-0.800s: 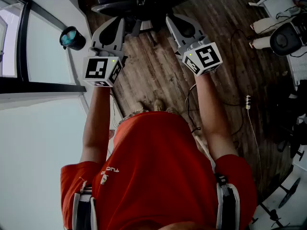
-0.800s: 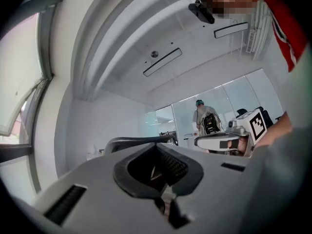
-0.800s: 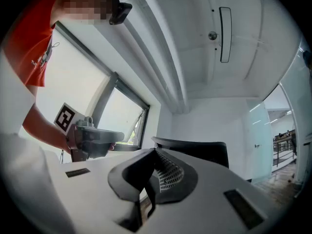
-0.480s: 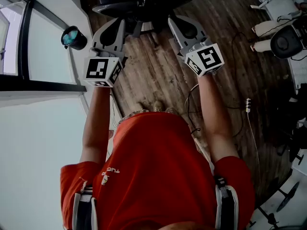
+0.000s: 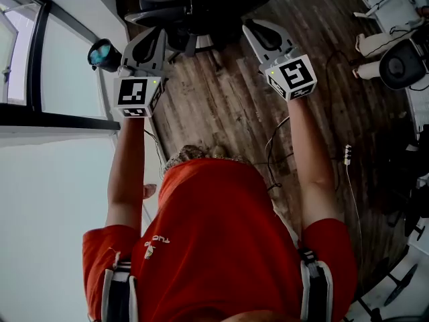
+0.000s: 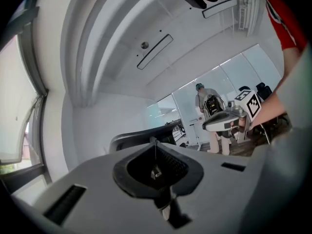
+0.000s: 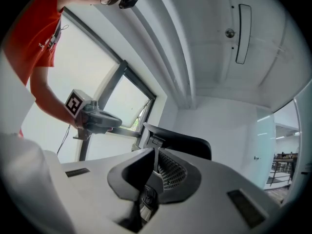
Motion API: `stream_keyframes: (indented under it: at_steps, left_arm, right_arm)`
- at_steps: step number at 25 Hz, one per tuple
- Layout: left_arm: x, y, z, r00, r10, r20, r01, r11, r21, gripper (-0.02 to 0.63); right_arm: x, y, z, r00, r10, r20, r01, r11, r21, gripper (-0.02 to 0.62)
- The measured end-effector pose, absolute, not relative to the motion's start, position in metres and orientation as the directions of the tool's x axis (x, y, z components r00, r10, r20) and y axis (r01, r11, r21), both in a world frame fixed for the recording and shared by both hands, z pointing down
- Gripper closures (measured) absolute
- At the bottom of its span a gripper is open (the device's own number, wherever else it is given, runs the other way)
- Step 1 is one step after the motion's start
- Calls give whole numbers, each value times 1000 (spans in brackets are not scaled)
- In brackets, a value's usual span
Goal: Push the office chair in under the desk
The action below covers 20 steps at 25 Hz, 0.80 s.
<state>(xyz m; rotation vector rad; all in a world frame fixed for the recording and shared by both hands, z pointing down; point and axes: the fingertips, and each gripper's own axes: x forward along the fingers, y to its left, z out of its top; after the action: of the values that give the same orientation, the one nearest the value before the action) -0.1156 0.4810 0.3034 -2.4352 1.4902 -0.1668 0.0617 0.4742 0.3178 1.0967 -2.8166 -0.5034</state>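
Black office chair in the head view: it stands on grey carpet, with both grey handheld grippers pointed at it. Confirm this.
Wrong floor: the head view shows the black office chair standing on brown wooden planks, not grey carpet. The grey left gripper and right gripper do point at it.

The floor [image 5: 221, 106] is matt, grainy brown wood, the chair [image 5: 194, 5] black plastic with a dull sheen, the left gripper [image 6: 156, 145] and right gripper [image 7: 155, 152] smooth matt grey plastic with black ribbed pads [image 7: 171, 172], and the shirt [image 5: 221, 240] red cloth.
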Motion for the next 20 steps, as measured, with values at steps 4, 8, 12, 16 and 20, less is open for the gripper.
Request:
stream_keyframes:
  at_steps: [4, 8, 12, 16, 20]
  left_arm:
    - [-121, 469, 306, 433, -901, -8, -843, -402, -358, 592]
    - [-133, 454, 315, 383, -920, 79, -833, -381, -401, 576]
    - [-146, 434, 323, 367, -920, 139, -794, -387, -469, 495]
    - [-160, 408, 335, 353, -913, 206, -737, -407, -540, 444]
    - [-174, 378, 353, 324, -898, 299, -650, -441, -619, 399]
  right_arm:
    - [75, 457, 324, -741, -671, 22, -615, 691, 381, 566]
    - [85, 438, 327, -738, -668, 95, -575, 696, 430, 555]
    - [87, 418, 336, -729, -662, 174, -528, 706, 472, 480]
    - [92, 394, 351, -703, -660, 264, -478, 714, 511, 416]
    - [100, 364, 369, -659, -655, 370, -406, 723, 559, 367]
